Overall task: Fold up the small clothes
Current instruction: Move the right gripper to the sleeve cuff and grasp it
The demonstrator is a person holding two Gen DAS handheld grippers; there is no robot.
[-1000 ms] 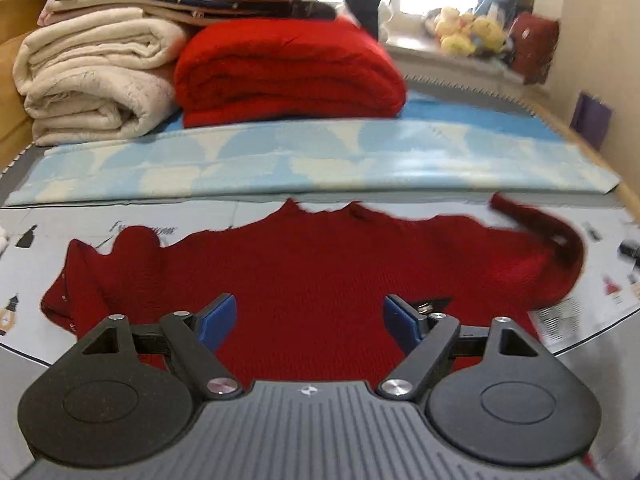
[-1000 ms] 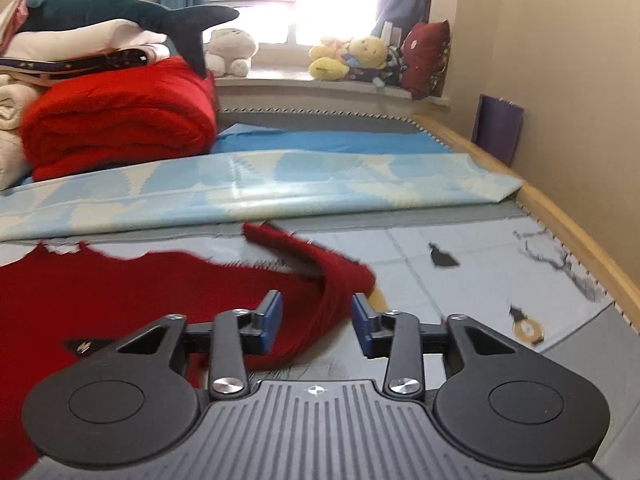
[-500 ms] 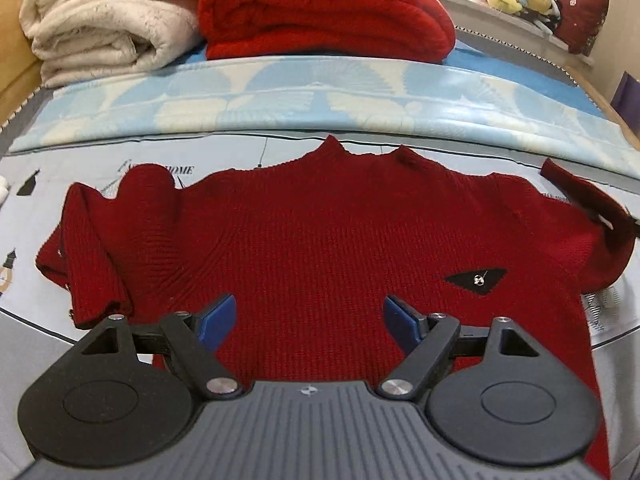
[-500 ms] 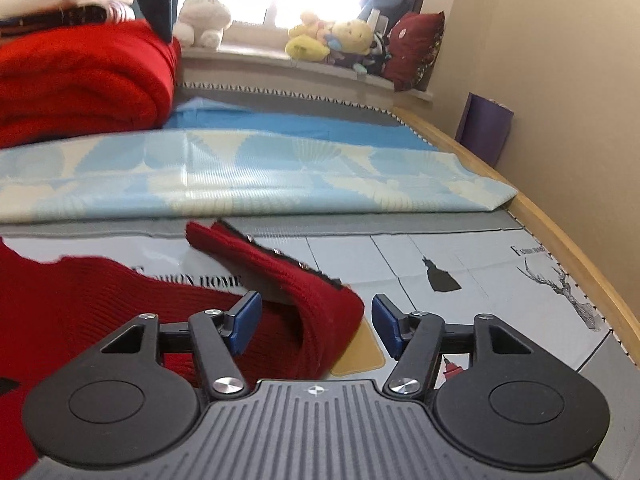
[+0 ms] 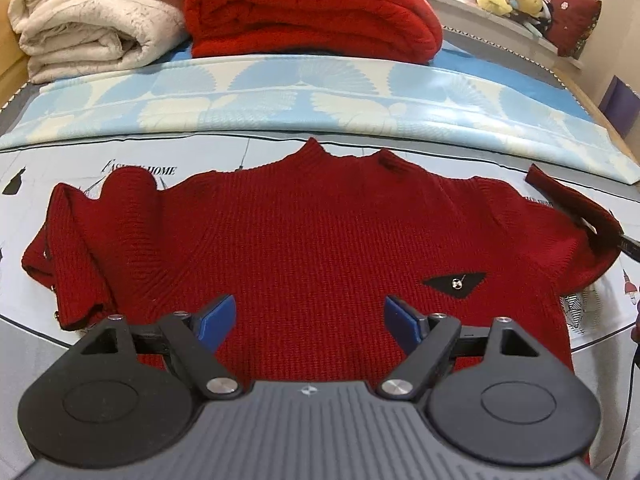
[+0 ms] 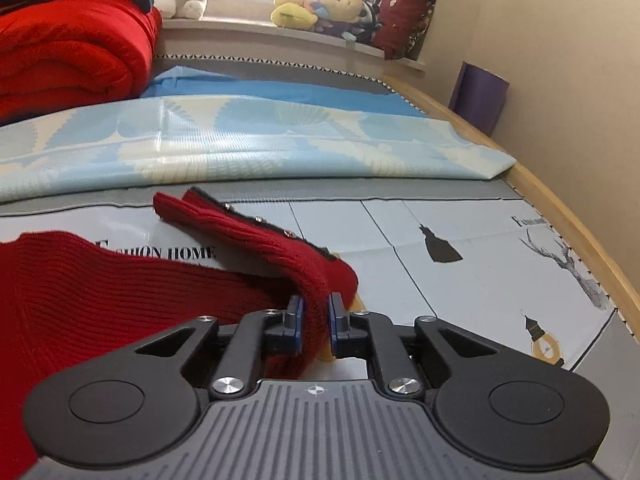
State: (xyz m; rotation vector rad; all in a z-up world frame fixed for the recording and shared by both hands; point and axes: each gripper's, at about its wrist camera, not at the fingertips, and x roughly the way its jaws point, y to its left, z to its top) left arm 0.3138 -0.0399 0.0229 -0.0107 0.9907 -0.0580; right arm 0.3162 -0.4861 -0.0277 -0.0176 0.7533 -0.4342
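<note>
Right gripper (image 6: 316, 322) tilted down, fingers closing, pinching sweater (image 5: 320, 240) sleeve (image 6: 280, 248) | left gripper (image 5: 308, 320) spread wide above sweater hem, holding nothing | sweater flat on bed (image 6: 460, 232), near its right edge

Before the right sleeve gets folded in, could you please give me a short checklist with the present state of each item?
1. Right gripper on the sleeve: ok, its jaws are closing with the knit between the pads.
2. Left gripper free: ok, open above the sweater body, nothing between its fingers.
3. Sweater flat: ok for the body; the left sleeve is bunched.
4. Neckline away from us, toward the blue mat: ok.
5. Landing spot clear: ok, only the black patch lies on the chest.
6. Grip depth on the sleeve: cannot tell.
</note>
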